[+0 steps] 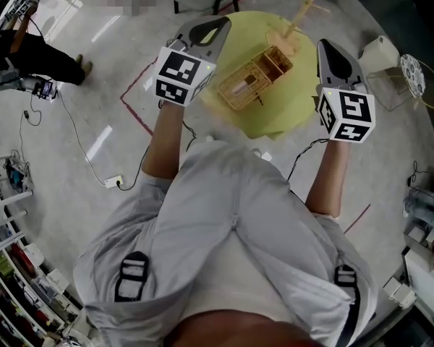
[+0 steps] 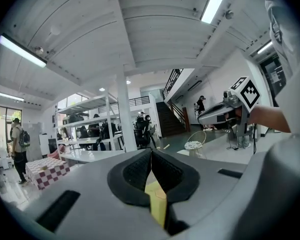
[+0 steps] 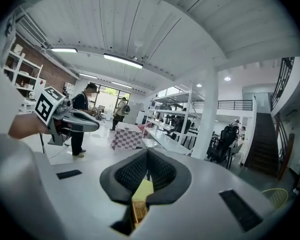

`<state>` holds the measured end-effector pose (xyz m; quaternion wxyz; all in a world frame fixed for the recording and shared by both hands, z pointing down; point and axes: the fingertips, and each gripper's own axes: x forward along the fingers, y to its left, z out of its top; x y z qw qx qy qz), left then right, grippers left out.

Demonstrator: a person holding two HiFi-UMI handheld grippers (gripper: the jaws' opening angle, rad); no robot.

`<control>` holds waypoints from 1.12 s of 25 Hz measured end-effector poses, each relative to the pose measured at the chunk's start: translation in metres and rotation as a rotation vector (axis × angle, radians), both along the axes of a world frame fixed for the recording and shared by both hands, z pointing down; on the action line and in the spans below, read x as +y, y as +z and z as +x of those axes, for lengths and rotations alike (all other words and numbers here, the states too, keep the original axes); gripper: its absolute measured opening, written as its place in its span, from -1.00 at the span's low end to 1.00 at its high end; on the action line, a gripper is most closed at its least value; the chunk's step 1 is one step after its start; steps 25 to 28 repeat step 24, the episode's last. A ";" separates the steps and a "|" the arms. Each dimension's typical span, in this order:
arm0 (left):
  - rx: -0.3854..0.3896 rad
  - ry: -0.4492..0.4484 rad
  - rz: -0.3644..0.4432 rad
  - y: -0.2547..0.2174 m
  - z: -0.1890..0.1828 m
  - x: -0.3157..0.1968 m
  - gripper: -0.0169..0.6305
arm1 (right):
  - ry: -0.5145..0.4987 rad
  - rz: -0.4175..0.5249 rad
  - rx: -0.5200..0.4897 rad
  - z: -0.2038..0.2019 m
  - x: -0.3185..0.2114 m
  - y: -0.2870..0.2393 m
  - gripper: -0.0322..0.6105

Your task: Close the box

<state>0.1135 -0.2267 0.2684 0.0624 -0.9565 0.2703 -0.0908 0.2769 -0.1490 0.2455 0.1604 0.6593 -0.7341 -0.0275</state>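
Observation:
A light wooden slatted box (image 1: 254, 78) stands on the round yellow-green table (image 1: 289, 118), seen from above in the head view. Both grippers are held high over the table, apart from the box. My left gripper (image 1: 218, 26) hovers at the box's left, my right gripper (image 1: 327, 48) at its right. In the left gripper view the left gripper (image 2: 151, 153) has its black pads together with nothing between them. The right gripper (image 3: 147, 154) is likewise shut and empty; a bit of the box (image 3: 136, 211) shows below its pads.
A thin wooden stick frame (image 1: 300, 16) stands at the table's far side. White wire-frame items (image 1: 390, 71) sit on the floor at the right. Cables and a power strip (image 1: 114, 181) lie on the floor at the left, and a person (image 1: 29, 53) stands at the far left.

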 end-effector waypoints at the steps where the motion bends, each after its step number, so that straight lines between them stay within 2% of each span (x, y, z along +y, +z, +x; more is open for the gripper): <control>1: 0.000 0.006 0.001 -0.001 0.000 0.001 -0.85 | -0.002 -0.002 0.002 -0.001 0.000 0.000 -0.83; 6: 0.007 0.021 -0.006 -0.003 0.002 0.006 -0.85 | -0.009 -0.011 0.005 -0.005 0.002 0.002 -0.83; 13: -0.036 0.034 0.022 0.002 0.009 0.013 -0.85 | -0.020 -0.019 0.014 -0.003 0.004 0.004 -0.83; 28: -0.070 0.043 0.011 0.010 0.012 0.017 -0.86 | -0.036 -0.043 0.000 -0.006 0.002 0.012 -0.83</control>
